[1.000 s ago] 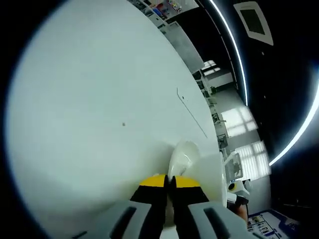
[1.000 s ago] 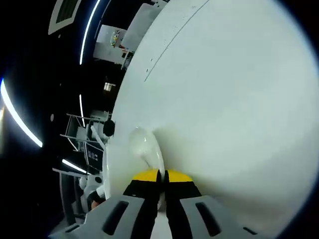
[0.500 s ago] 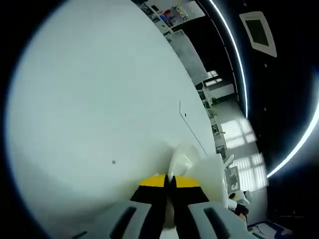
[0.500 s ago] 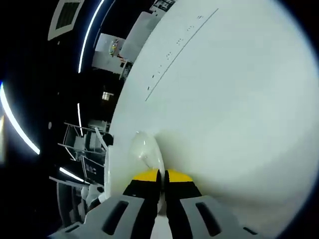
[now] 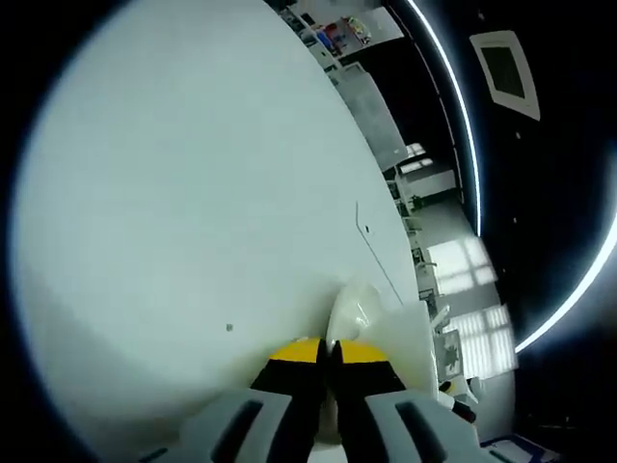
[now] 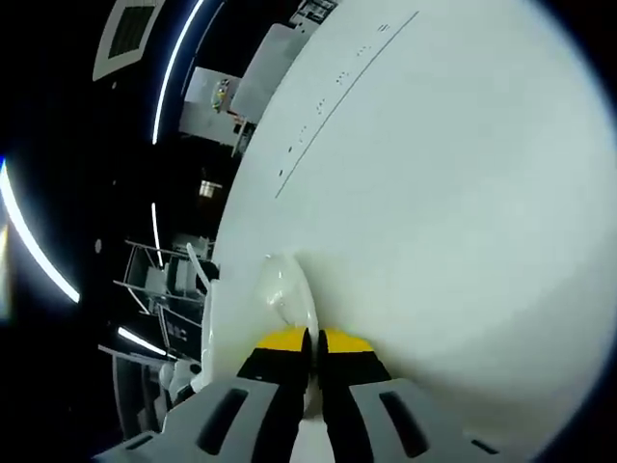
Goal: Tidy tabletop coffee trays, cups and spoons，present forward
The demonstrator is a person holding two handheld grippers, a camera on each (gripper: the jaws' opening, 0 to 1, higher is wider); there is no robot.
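Left tongs: yellow-tipped jaws pressed together, clenched on the edge of a white tray that rises just ahead of them. Right tongs: same, jaws clamped on the white tray at its rim. Tray held up off any bench; both views tilted toward a broad white ceiling. Contents of the tray cannot be made out. Farther off: curved light strips on dark panels, bright windows, distant shelving.
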